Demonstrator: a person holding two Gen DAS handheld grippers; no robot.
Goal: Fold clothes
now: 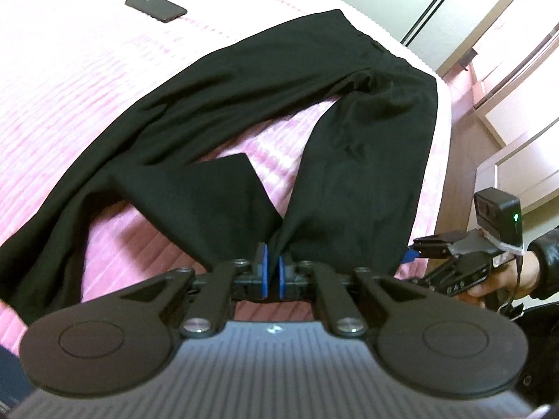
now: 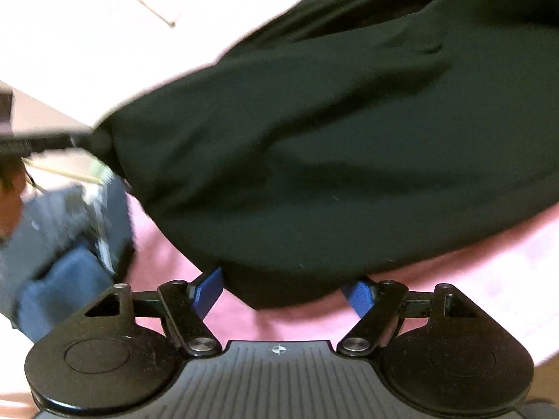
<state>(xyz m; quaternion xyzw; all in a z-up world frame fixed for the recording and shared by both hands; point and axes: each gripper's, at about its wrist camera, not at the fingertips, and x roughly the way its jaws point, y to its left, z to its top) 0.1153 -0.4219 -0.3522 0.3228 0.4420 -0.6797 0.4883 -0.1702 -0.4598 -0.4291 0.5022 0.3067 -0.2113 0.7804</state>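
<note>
Black trousers (image 1: 244, 104) lie spread on a pink bed cover (image 1: 70, 87), waist at the far right, legs running toward me. My left gripper (image 1: 272, 265) is shut on the hem of the right trouser leg, lifted a little off the bed. The other leg lies to the left with its end folded over. My right gripper (image 2: 286, 293) is open, its blue pads (image 2: 208, 291) standing on either side of the same leg's hem edge (image 2: 297, 293). It shows in the left wrist view (image 1: 415, 255) at the hem's right corner. In the right wrist view the trousers (image 2: 349, 139) fill the frame.
A black phone (image 1: 155, 7) lies on the bed at the far left. The bed's right edge (image 1: 443, 111) drops to a floor beside light wooden furniture (image 1: 517, 160). My hand in a dark sleeve (image 1: 524, 269) holds the right gripper.
</note>
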